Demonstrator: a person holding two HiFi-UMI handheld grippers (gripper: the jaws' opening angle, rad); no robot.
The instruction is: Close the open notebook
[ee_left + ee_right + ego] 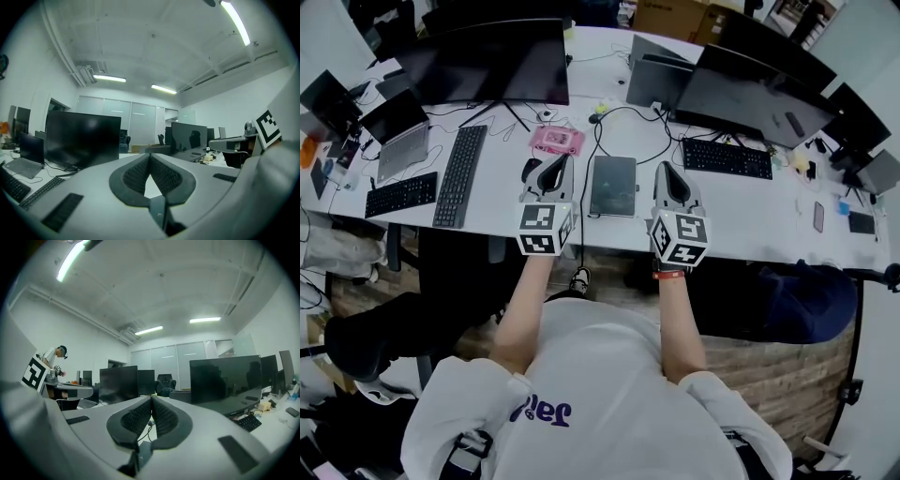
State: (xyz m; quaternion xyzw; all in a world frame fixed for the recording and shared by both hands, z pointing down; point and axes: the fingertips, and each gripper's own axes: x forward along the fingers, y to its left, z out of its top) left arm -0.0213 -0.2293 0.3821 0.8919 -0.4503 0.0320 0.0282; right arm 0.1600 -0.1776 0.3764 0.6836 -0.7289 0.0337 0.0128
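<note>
Head view | notebook (612, 185) flat on worktop (750, 216) between left gripper (551, 169) and right gripper (672, 173), looks closed | both pairs of fingers (136, 176) pressed together, empty | risk: a lowered gripper could shove it off the near edge.

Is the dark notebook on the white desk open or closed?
Closed: the dark grey rectangular notebook lies flat, showing only one plain cover, no pages visible.

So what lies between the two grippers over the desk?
The notebook, apparently closed, lies on the white desk between the left gripper and the right gripper, touching neither. The head view shows it.
</note>
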